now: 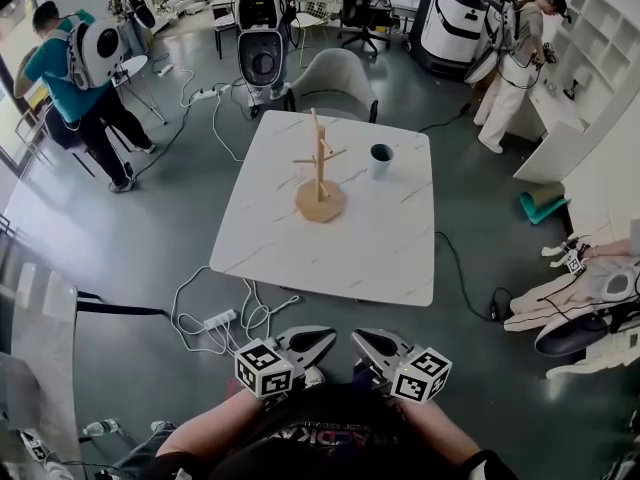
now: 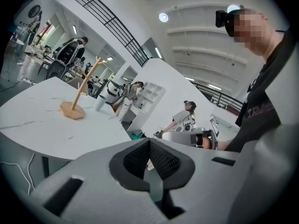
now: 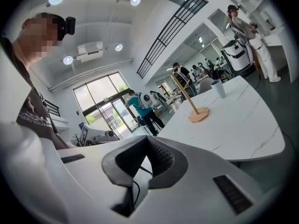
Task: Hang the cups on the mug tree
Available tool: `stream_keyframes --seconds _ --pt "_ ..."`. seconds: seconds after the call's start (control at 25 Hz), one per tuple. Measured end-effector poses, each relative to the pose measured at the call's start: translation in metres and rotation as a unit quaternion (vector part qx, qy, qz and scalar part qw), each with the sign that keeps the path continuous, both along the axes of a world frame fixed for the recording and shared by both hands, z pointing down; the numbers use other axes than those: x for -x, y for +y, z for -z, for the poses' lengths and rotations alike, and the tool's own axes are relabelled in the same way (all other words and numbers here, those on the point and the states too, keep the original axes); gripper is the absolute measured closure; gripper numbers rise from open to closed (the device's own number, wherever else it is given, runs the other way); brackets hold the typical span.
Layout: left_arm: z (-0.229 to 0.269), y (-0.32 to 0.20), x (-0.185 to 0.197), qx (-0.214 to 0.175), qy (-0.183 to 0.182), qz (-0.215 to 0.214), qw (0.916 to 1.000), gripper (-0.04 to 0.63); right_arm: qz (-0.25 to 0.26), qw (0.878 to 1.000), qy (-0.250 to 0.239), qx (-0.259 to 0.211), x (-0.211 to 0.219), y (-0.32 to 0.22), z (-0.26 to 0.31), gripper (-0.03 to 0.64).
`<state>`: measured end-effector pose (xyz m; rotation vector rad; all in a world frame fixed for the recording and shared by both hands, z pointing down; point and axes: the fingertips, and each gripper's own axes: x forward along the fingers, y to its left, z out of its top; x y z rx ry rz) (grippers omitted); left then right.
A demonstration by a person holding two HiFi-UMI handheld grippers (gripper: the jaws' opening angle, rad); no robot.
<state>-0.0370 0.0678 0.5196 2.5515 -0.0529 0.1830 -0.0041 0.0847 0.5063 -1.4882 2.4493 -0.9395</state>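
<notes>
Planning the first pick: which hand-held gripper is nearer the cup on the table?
Right, narrowly. Both hang short of the table's near edge: the right hand-held gripper about in line with the cup, the left hand-held gripper beside it, further left.

I am viewing one wooden mug tree [image 1: 319,173] that is standing upright on a round base near the middle of the white marbled table [image 1: 300,258]. One cup [image 1: 381,160], pale outside and dark inside, is standing mouth up on the table near the tree's right, not touching it.
</notes>
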Motion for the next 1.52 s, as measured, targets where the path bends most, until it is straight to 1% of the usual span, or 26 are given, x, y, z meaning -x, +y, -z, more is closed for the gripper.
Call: stream_keyframes --seconds 0.28,0.44,0.76,1.04,1.24,1.52 --pt "0.001 -0.004 0.010 0.002 0.001 0.007 1.0000 0.598 -0.007 1.000 -0.003 -0.002 0.003 -0.007 0.003 0.606" --pt "0.001 -0.004 0.015 -0.001 0.003 0.008 1.0000 0.598 -0.008 1.000 -0.005 -0.013 0.006 -0.010 0.007 0.606" --pt "0.003 -0.014 0.013 -0.006 0.002 0.022 0.9997 0.598 -0.008 1.000 -0.003 -0.026 -0.005 -0.023 0.013 0.606" --pt "0.006 -0.029 -0.007 -0.004 -0.001 0.046 0.9989 0.598 0.010 1.000 0.002 -0.024 -0.029 -0.044 0.017 0.606" --pt "0.009 -0.040 -0.028 -0.002 -0.003 0.060 0.9982 0.598 0.023 0.999 0.002 -0.032 -0.053 -0.062 0.023 0.606" --pt "0.012 -0.050 -0.059 -0.001 -0.005 0.072 0.9974 0.598 0.026 0.999 -0.001 -0.031 -0.090 -0.079 0.022 0.606"
